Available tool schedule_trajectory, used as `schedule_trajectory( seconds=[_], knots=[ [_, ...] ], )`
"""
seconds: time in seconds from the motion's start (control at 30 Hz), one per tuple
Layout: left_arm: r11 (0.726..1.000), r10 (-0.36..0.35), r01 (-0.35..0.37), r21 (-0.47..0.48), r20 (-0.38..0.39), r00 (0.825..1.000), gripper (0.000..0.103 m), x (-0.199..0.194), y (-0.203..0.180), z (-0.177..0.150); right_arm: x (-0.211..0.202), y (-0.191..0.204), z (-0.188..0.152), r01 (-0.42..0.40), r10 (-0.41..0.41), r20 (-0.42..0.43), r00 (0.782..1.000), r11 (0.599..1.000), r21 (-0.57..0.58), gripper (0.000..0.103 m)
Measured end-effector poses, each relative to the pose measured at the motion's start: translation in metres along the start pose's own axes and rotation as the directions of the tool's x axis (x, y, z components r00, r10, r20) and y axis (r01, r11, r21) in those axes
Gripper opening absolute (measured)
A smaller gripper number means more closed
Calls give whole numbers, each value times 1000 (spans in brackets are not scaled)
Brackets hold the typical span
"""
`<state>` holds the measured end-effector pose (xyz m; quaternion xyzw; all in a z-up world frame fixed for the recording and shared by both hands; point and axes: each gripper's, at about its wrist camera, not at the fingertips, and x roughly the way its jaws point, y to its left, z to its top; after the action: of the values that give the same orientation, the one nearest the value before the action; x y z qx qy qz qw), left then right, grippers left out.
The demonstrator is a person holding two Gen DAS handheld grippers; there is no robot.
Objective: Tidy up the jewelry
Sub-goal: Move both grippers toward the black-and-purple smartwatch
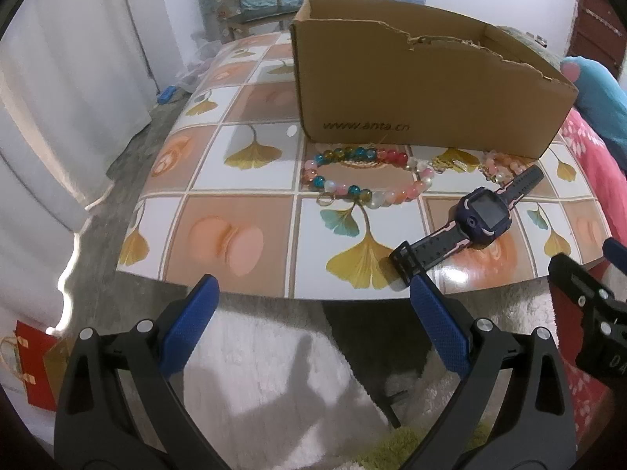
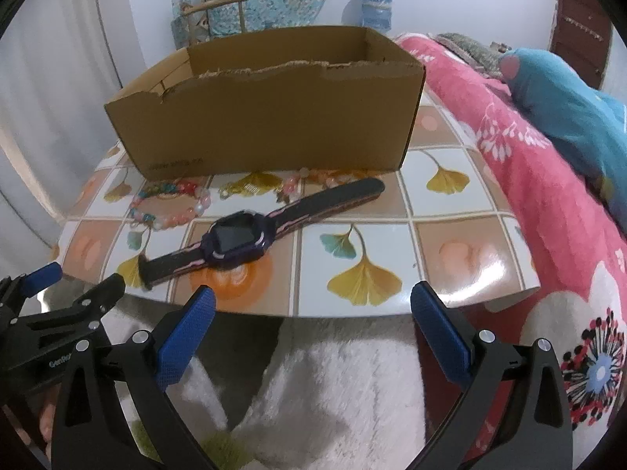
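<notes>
Blue ribbed pads line both pairs of fingers nearest to us, and both tools hang short of the table's near edge, over a white fluffy rug. The left gripper (image 1: 311,293) has its fingers spread wide with nothing between them; the right gripper (image 2: 313,303) is spread just as wide and is also empty.

We take the cardboard box (image 1: 423,90) as our landmark. On our side of it, closest to the table edge, a dark purple smartwatch (image 2: 235,241) lies flat with its strap stretched out. Between the watch and the box, a bracelet of large multicoloured glass beads (image 1: 360,178) lies in a loop, its far side just beside the box's front wall. To the right of that loop, also against the box front, sits a smaller pink beaded bracelet (image 1: 499,166), with a thin gold chain (image 1: 450,164) between the two.

As far as we can judge, the sorting has not begun: every piece we can see is on the table (image 2: 450,211) outside the box, and neither tool holds anything.

The left view shows the bead colours and the gold chain clearly, plus printed lettering on the box front. The right view looks over the torn front wall to the box's far inner wall, though not its floor, so we cannot tell whether anything lies inside. It also shows a pink floral blanket (image 2: 548,196) right of the box.
</notes>
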<state>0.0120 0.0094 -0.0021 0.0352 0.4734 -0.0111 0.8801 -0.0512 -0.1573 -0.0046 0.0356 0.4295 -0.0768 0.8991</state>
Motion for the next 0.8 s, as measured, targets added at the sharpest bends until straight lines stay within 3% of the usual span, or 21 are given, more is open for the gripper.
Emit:
schedule_trajectory(
  seconds=[0.3, 0.57, 0.8],
  knots=[
    [997, 22, -22, 80, 0, 1000, 94, 10, -17, 12, 4, -7, 5, 8, -8, 53, 999, 1000, -12, 97],
    [992, -24, 19, 121, 43, 999, 94, 11, -20, 19, 7, -19, 10, -10, 12, 95, 995, 1000, -17, 97],
    [983, -108, 92, 161, 94, 990, 94, 9, -23, 22, 11, -32, 14, -55, 53, 118, 992, 998, 12, 97]
  ],
)
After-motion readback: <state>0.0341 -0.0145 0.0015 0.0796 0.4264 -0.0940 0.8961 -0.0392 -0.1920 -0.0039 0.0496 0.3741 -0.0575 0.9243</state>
